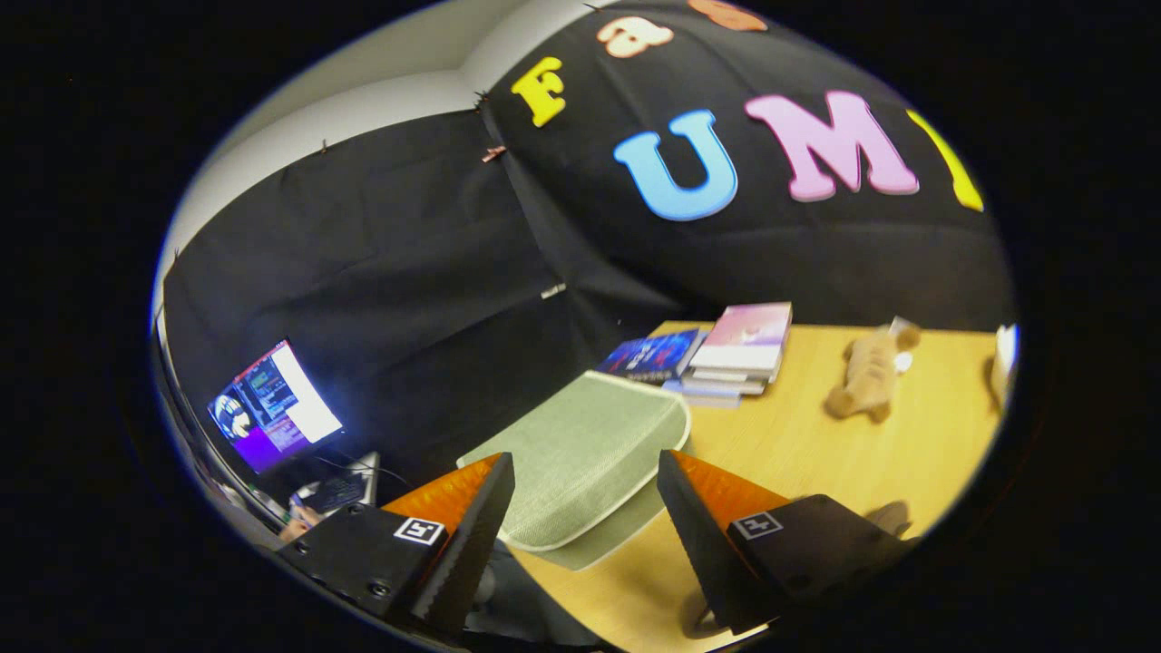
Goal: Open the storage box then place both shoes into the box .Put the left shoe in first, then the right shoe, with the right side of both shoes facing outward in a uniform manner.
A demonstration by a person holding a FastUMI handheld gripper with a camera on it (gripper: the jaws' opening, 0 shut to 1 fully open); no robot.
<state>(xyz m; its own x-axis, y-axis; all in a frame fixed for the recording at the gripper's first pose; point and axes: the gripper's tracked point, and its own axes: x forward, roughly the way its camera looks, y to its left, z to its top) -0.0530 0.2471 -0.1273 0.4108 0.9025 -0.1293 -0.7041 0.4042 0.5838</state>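
the gripper sits at the bottom centre of the frame, its two fingers spread wide apart with nothing pressed between them. just ahead of them, centre frame, lies the pale green fabric storage box with white piping, lid down, at the near left corner of the light wooden table. beyond it, a stack of books; to the right, a tan plush toy. a lit monitor glows at lower left.

The storage box is set at the table's near left corner, just ahead of the spread tongs. Books are stacked behind it at the far edge, a plush toy to their right.
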